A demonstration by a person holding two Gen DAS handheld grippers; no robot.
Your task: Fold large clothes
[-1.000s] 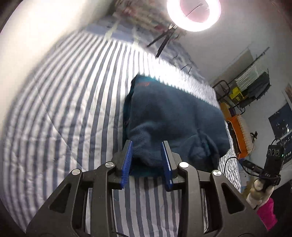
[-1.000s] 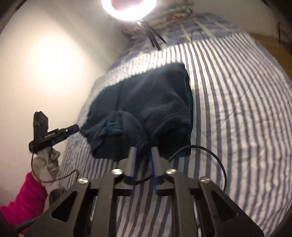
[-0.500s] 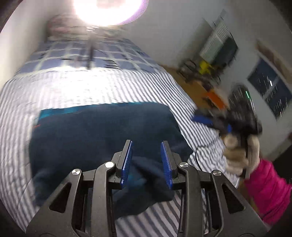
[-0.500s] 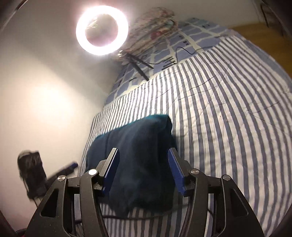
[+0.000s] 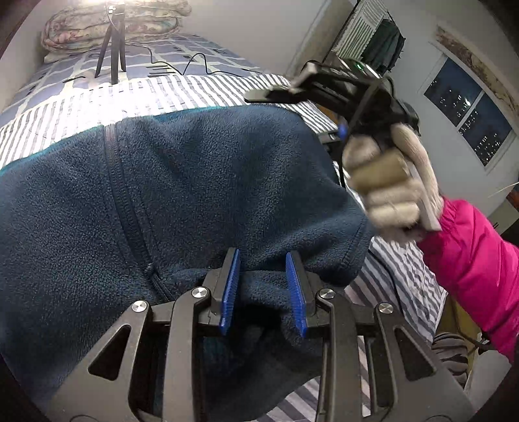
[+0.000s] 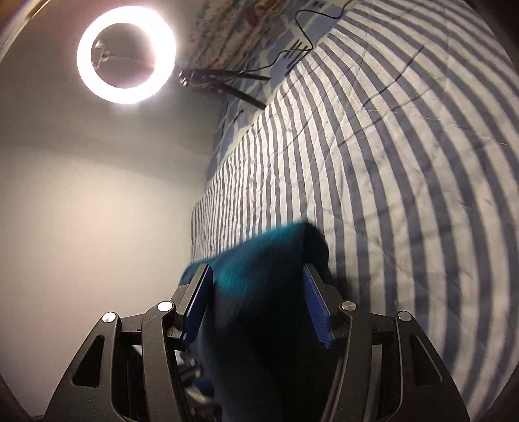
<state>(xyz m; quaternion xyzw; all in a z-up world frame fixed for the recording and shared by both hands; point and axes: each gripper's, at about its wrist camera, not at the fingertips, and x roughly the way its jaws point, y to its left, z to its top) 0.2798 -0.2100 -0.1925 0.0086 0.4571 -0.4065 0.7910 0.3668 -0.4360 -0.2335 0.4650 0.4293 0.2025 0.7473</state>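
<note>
Garment: we see a dark blue fleece jacket lying on the striped bed, zipper seam running up its left part; a teal lining edge shows at its far hem.
Left claw: our left claw sits low over the near edge of the fleece, blue pads apart, fabric bunched between and under them; we cannot tell whether they touch it.
Right claw: our right claw has its pads spread wide, with a blurred fold of the fleece standing between them; nothing is clamped.
Right hand: in the left wrist view, a gloved hand in a pink sleeve holds the other tool above the jacket's right side.
Surroundings: ring light on a tripod at the bed's far end, next to a folded floral quilt.
Writing: no brand or label is readable to us in either view.
</note>
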